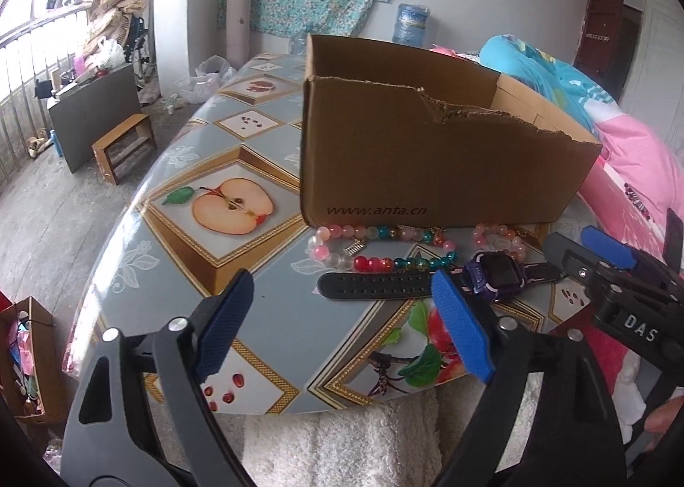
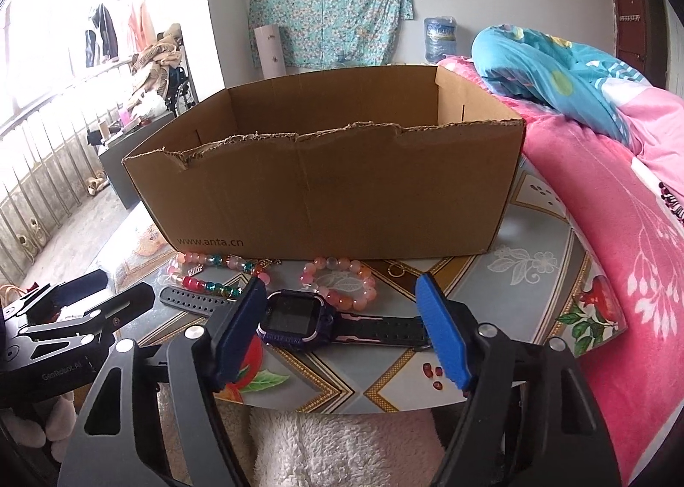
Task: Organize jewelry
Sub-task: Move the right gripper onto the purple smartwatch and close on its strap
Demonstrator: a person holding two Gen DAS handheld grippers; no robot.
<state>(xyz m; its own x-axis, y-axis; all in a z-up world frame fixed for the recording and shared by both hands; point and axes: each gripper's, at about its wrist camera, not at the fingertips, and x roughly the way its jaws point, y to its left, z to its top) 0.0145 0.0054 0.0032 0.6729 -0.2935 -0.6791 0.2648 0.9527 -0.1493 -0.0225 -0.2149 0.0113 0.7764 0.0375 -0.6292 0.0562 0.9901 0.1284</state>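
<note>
One watch (image 2: 299, 322), two bracelets (image 2: 342, 284), one box (image 2: 325, 196); left gripper (image 1: 342, 294) and right gripper (image 2: 340, 307) both spread, holding nothing.

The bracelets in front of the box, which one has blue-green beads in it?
The left, longer multicolour bracelet, mixing red, teal and pink beads plus a small metal charm. The round bracelet beside it is pink and clear only.
</note>
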